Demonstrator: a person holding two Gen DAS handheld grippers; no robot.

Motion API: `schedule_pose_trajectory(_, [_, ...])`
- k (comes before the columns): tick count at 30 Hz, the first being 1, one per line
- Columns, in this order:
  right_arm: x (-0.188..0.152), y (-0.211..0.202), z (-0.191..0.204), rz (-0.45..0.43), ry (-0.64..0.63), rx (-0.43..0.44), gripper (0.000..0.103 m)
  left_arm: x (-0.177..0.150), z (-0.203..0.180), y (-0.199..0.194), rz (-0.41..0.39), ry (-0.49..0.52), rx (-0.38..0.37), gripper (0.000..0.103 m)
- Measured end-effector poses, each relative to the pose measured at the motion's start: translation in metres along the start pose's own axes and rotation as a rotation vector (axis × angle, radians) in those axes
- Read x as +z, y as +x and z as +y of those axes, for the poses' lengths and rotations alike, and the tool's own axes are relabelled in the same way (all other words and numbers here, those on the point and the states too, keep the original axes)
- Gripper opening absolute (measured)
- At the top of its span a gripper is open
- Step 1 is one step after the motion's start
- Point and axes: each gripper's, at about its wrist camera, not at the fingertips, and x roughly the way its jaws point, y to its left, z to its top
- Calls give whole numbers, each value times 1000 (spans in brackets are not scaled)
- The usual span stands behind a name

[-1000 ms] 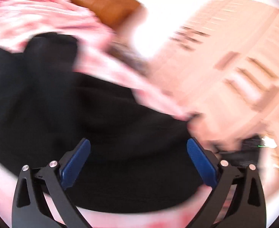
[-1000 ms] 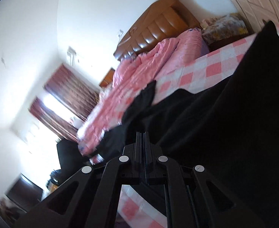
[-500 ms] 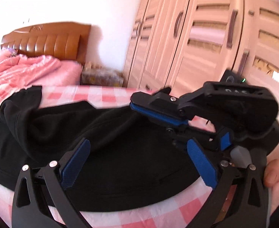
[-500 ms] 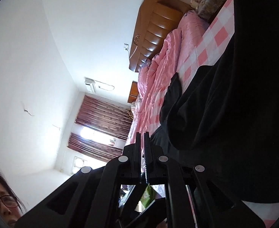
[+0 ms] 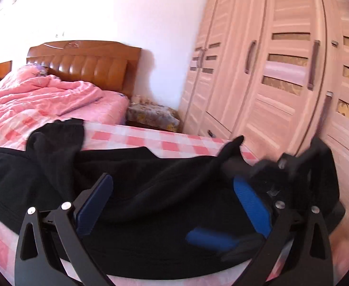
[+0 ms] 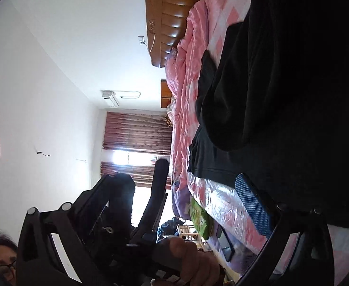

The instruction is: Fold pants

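1. Both grippers stand released: left gripper (image 5: 174, 205) hovers with jaws wide over the black pants (image 5: 150, 190), nothing pinched; right gripper (image 6: 150, 214) has just been opening, pads clear of cloth.
2. Pants lie doubled on the pink checked bed (image 5: 169, 140), one fold apparently laid down, hence the let-go.
3. Right gripper, blurred, sits by the pants' right end, likely to re-grip for the next fold.
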Motion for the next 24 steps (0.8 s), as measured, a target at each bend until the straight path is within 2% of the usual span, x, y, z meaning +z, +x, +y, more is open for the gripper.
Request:
schedule_pose_trajectory(2, [37, -23, 22, -95, -132, -175, 99, 3, 21, 1, 7, -3, 63, 101])
schedule_pose_trajectory(3, [57, -29, 28, -112, -160, -275, 99, 6, 34, 5, 20, -16, 106, 102])
schedule_pose_trajectory(4, [89, -36, 29, -128, -154, -426, 99, 10, 51, 14, 66, -40, 171, 102])
schedule_pose_trajectory(6, [130, -46, 22, -168, -107, -620, 99, 16, 89, 25, 134, -111, 276, 101])
schedule_pose_trajectory(9, [191, -51, 8, -220, -52, -873, 99, 19, 126, 27, 154, -195, 345, 101])
schedule_pose_trajectory(10, [198, -49, 7, -224, -53, -904, 99, 20, 137, 26, 155, -215, 356, 101])
schedule_pose_trajectory(11, [208, -42, 9, -236, -63, -940, 93, 19, 144, 24, 152, -222, 371, 101])
schedule_pose_trajectory(14, [229, -19, 11, -266, -63, -1065, 93, 17, 155, 24, 168, -205, 408, 101])
schedule_pose_trajectory(17, [237, -10, -6, -281, 12, -1087, 90, 14, 162, 24, 188, -203, 416, 101])
schedule_pose_trajectory(18, [236, -14, -10, -291, 29, -1070, 73, 14, 166, 23, 191, -206, 417, 101])
schedule_pose_trajectory(19, [232, -15, -13, -291, 33, -1048, 63, 13, 168, 24, 195, -204, 421, 102])
schedule_pose_trajectory(21, [219, -15, -13, -294, -19, -1075, 32, 11, 173, 23, 205, -189, 441, 102])
schedule_pose_trajectory(22, [209, -25, -10, -314, -65, -1073, 27, 10, 174, 24, 212, -182, 452, 102])
schedule_pose_trajectory(24, [184, -40, -1, -376, -137, -1015, 20, 9, 177, 26, 229, -180, 462, 102])
